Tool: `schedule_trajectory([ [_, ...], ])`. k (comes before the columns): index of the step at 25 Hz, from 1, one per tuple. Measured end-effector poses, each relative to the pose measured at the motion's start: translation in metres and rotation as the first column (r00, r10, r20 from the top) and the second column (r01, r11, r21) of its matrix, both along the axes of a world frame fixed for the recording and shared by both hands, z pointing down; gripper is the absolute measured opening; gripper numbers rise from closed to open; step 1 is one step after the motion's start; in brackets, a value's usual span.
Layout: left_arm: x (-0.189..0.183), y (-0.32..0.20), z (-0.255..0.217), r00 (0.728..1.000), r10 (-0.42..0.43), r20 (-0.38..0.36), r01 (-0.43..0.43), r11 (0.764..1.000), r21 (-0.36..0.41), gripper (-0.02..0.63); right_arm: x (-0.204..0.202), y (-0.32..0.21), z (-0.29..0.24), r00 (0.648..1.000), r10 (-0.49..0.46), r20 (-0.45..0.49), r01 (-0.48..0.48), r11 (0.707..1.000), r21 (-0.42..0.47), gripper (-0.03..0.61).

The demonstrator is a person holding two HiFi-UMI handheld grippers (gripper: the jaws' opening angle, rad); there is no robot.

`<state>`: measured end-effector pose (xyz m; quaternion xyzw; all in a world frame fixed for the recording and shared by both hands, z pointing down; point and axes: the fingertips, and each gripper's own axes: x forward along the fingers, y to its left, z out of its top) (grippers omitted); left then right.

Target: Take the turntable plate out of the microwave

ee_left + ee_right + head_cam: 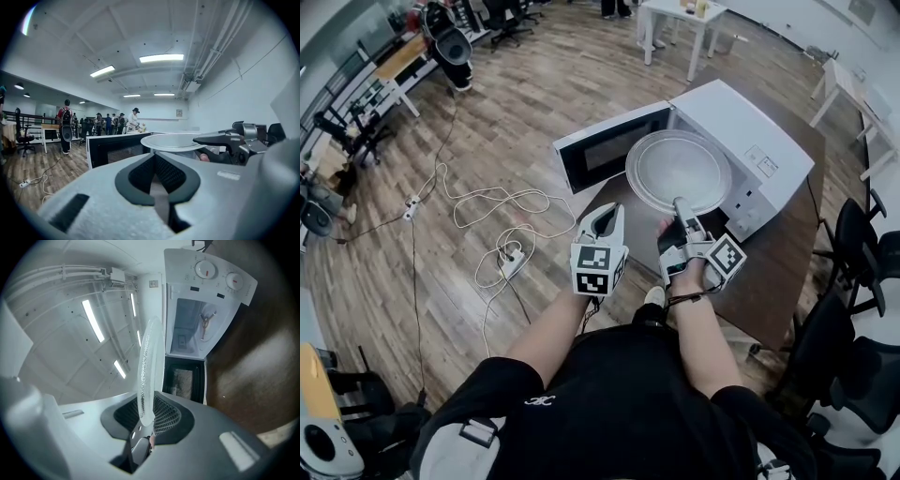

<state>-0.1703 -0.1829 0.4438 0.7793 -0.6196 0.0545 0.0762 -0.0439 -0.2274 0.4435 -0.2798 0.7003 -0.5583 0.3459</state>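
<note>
The clear glass turntable plate hangs roughly level in front of the white microwave, outside its open cavity. My right gripper is shut on the plate's near rim. In the right gripper view the plate runs edge-on between the pads, with the microwave's empty cavity behind it. My left gripper hovers just left of the plate, shut with nothing in it. From the left gripper view its closed jaws point toward the plate, and the right gripper shows at the right.
The microwave door stands swung open to the left. The microwave sits on a dark brown table. Black office chairs stand at the right. White cables and a power strip lie on the wood floor at the left. People stand far off.
</note>
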Motion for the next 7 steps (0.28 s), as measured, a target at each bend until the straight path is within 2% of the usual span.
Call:
schedule_trajectory([
  [7, 0.0002, 0.0022, 0.0027, 1.000, 0.000, -0.001, 0.000, 1.000, -0.002, 0.011, -0.0002, 0.0019, 0.0047, 1.000, 0.001, 0.006, -0.001, 1.000, -0.015, 0.067],
])
